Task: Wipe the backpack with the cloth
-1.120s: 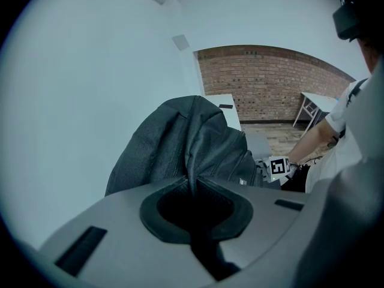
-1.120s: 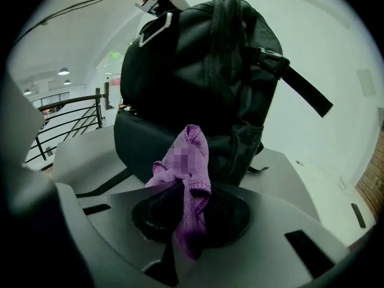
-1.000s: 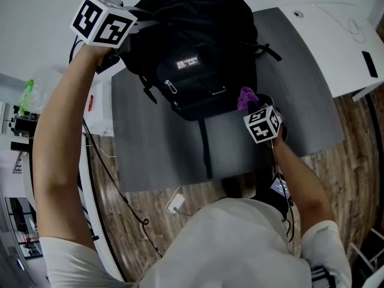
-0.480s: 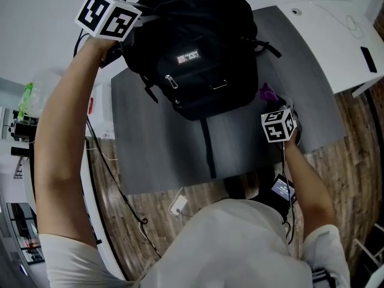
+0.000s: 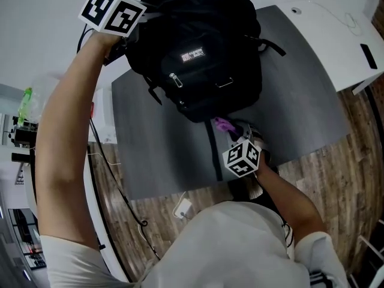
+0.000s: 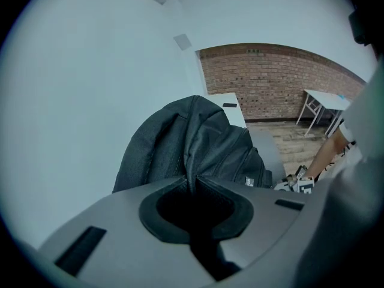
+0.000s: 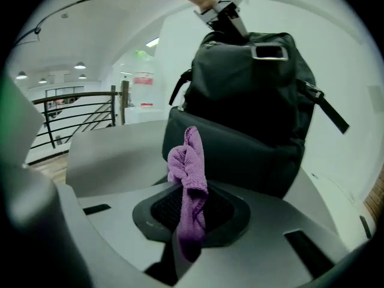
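Observation:
The black backpack [image 5: 198, 47] stands upright on the dark grey table [image 5: 150, 155]. My left gripper [image 5: 125, 39] is at the pack's top left corner, shut on a fold of its black fabric [image 6: 193, 161] that runs up between the pads. My right gripper [image 5: 233, 135] is low at the pack's front base, near the table's front edge. It is shut on the purple cloth [image 7: 189, 167], whose bunched end [image 5: 223, 124] sticks out toward the pack's lower front panel [image 7: 240, 155]. I cannot tell whether the cloth touches the pack.
A black strap [image 5: 212, 152] trails from the pack across the table toward the near edge. A white desk [image 5: 336, 35] adjoins at the right. Cables and a white adapter [image 5: 185, 207] lie on the wooden floor below. A railing [image 7: 78, 116] stands beyond the table.
My right gripper swung with the cloth from the pack's right side out to the right, then back left to below its front base. The left gripper kept its hold.

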Motion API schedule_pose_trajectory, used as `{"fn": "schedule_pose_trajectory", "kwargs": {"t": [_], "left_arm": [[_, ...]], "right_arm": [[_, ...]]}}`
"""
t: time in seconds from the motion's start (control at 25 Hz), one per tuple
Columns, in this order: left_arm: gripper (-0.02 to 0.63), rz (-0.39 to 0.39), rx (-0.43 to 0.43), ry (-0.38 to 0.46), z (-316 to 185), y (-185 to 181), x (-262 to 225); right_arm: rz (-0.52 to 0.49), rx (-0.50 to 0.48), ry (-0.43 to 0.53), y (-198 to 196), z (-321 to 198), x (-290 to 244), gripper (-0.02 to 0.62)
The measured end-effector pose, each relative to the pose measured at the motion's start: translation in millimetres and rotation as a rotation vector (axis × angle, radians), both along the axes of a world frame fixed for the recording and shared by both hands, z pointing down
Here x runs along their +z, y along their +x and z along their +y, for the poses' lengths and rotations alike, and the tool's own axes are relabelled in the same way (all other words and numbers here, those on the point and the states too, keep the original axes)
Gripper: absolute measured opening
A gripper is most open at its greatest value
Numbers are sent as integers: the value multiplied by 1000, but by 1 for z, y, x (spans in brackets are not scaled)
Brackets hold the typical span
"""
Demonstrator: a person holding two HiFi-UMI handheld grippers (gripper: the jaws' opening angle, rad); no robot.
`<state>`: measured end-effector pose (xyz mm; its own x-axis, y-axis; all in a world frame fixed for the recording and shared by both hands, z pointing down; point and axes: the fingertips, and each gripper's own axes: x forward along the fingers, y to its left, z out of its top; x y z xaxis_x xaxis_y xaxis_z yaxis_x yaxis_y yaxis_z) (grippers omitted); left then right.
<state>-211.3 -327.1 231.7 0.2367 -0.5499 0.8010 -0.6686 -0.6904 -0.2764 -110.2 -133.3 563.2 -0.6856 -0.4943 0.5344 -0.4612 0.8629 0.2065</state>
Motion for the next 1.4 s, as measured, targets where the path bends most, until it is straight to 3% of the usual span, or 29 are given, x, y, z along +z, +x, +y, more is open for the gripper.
{"fn": "schedule_pose_trajectory", "kwargs": {"t": [0.24,0.44,0.68,0.92,1.4], "left_arm": [[23,5,7,-3,3,3,1],[22,19,5,-5,6,6,3],[23,25,7,-17,7,5,4],[22,39,1,-29,5,2,7],[23,67,-23,-33,7,3,10]], "right_arm": [[63,-175,74,-90,40,21,55],[107,-121,88,-109,27,44,55],[108,-46,101,-90,1,49,55],[140,75,83,-37,-35,59,55],[182,132,78,35,-79,62,57]]}}
